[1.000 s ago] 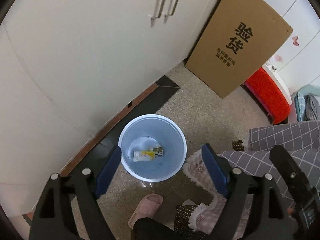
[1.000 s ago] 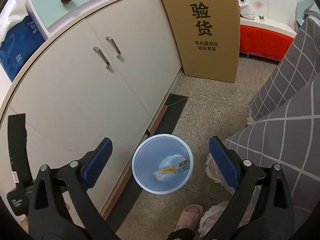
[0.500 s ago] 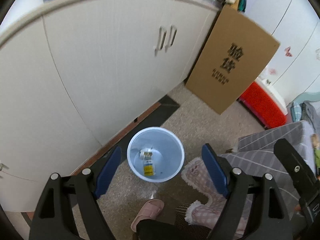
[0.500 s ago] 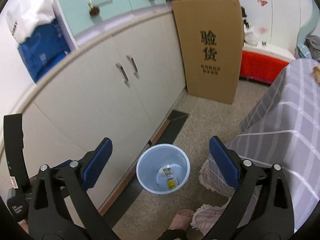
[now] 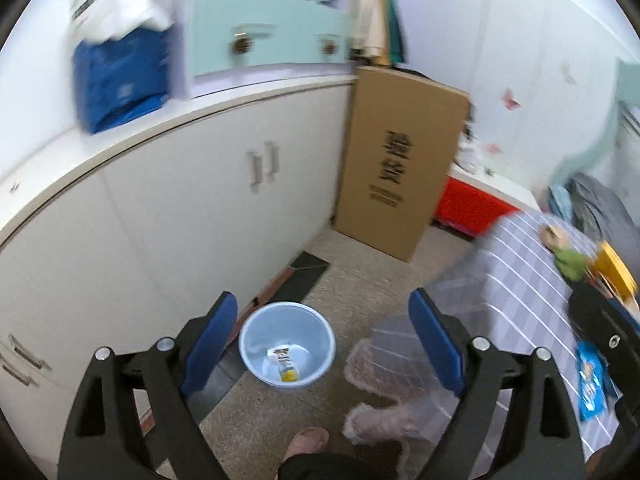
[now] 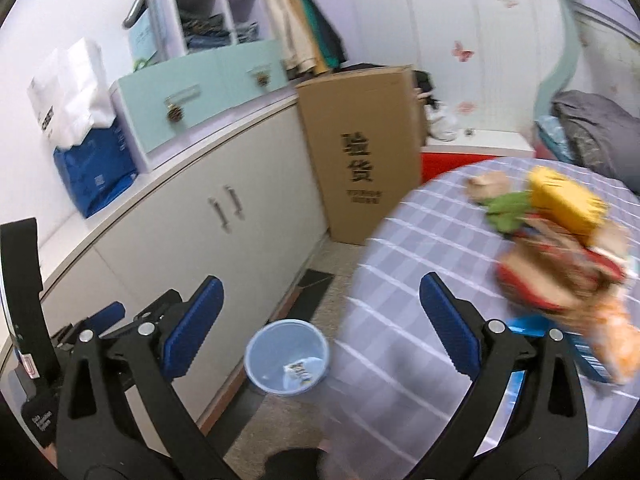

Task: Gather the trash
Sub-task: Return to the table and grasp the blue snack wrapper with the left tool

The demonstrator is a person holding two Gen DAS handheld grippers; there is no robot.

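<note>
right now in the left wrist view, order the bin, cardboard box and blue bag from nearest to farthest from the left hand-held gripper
1. Blue bin, on the floor just ahead of the left hand-held gripper.
2. Cardboard box, leaning against the cabinet's far end, right of centre.
3. Blue bag, on the cabinet top, upper left.

home bedroom: cupboards (image 5: 168, 216), slippers (image 5: 308, 442)

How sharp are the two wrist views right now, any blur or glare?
Left wrist view: cabinet and shelf smeared by motion blur, blue bin fairly sharp. Right wrist view: trash pile on the checked table blurred. Fisheye bends edges in both; no glare.
</note>
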